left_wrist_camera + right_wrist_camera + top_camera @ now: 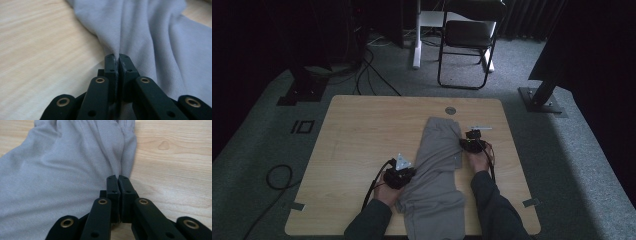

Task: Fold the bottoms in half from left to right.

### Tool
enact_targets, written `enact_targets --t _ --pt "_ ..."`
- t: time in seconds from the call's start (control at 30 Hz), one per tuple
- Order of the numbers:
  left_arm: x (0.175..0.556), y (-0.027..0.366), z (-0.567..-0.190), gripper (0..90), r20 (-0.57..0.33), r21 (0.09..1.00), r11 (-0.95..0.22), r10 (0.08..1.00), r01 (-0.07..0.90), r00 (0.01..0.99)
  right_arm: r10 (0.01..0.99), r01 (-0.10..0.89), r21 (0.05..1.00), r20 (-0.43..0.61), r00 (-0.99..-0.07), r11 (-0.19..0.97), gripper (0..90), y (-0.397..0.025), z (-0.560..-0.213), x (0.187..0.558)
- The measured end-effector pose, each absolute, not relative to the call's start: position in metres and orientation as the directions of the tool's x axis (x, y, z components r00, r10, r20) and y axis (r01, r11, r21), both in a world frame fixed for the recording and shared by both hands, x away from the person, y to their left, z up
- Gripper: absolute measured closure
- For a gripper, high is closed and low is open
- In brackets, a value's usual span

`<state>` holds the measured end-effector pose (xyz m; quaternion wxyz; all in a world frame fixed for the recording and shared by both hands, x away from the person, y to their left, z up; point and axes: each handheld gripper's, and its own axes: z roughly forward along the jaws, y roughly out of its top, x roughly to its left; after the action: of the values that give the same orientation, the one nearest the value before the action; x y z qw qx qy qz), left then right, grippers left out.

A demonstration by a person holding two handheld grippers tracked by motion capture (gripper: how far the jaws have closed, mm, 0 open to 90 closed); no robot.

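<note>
Forearms reach in low; left tool (401, 175) and right tool (474, 141) each pinch the grey garment (438, 165) (opposite edges), bare surface (362, 135) leftward.

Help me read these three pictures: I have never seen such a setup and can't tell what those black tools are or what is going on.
A person sits at a wooden table and holds a hand tool with two black jaws in each hand. The wide picture comes from a camera above the table: the left gripper and the right gripper sit at either side of a grey garment lying lengthwise on the table. The two close pictures come from small cameras riding on the tools, looking along their jaws. In both, the jaws are pressed together on a pinched fold of the grey cloth, so each tool grips one edge of the garment. Behind the table stands a folding chair on grey carpet.
</note>
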<state>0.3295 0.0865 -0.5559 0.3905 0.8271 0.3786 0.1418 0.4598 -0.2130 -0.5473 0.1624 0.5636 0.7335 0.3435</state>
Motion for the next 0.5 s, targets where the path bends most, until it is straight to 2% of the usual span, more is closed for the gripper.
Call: enact_targets --t 0.2,0.33,0.5 --pt "0.309 0.085 -0.556 84.2 -0.110 0.747 -0.436 0.662 0.501 0.741 0.915 0.705 0.686 0.146 -0.375 0.180 87.9 -0.205 -0.547 0.449" --pt "0.300 0.092 -0.554 73.4 -0.144 0.760 -0.460 0.569 0.458 0.810 0.893 0.694 0.683 0.140 -0.427 0.225 87.9 -0.195 -0.547 0.435" --pt "0.313 0.107 -0.546 67.8 -0.173 0.793 -0.373 0.621 0.482 0.765 0.870 0.679 0.680 0.125 -0.478 0.275 87.6 -0.186 -0.546 0.416"
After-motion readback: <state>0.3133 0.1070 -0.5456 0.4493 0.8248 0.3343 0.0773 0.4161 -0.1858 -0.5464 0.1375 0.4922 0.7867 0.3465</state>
